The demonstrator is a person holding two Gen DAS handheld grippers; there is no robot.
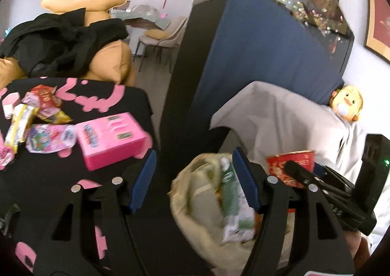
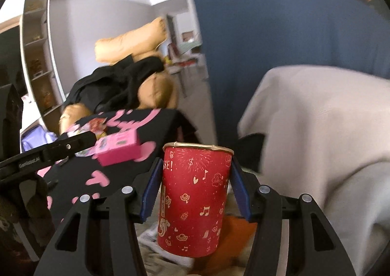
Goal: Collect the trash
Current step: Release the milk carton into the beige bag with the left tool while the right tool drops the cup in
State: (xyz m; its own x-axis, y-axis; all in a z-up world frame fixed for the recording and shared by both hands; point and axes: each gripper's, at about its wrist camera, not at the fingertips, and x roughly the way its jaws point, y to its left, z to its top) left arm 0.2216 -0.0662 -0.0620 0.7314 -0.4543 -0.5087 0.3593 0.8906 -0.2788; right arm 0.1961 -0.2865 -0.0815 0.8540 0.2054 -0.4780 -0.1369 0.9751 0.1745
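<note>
A beige trash bag [image 1: 190, 215] gapes open beside the black table. My left gripper [image 1: 193, 168] hangs open above the bag, nothing pressed between its blue pads. A green and white carton [image 1: 231, 193] lies in the bag, just by the right pad. My right gripper [image 2: 195, 185] is shut on a red paper cup [image 2: 195, 200] with gold drawings, held upright over the bag's contents. The red cup [image 1: 290, 166] also shows at the right of the left wrist view. A pink box [image 1: 112, 139] and several snack wrappers [image 1: 48, 139] lie on the black and pink tablecloth [image 1: 109, 95].
A tall dark blue panel [image 1: 256, 56] stands behind the bag. Pale grey cloth [image 1: 292, 117] covers furniture on the right, with a yellow toy [image 1: 347, 103] at its far end. Orange cushions and black clothing [image 1: 61, 37] are piled beyond the table.
</note>
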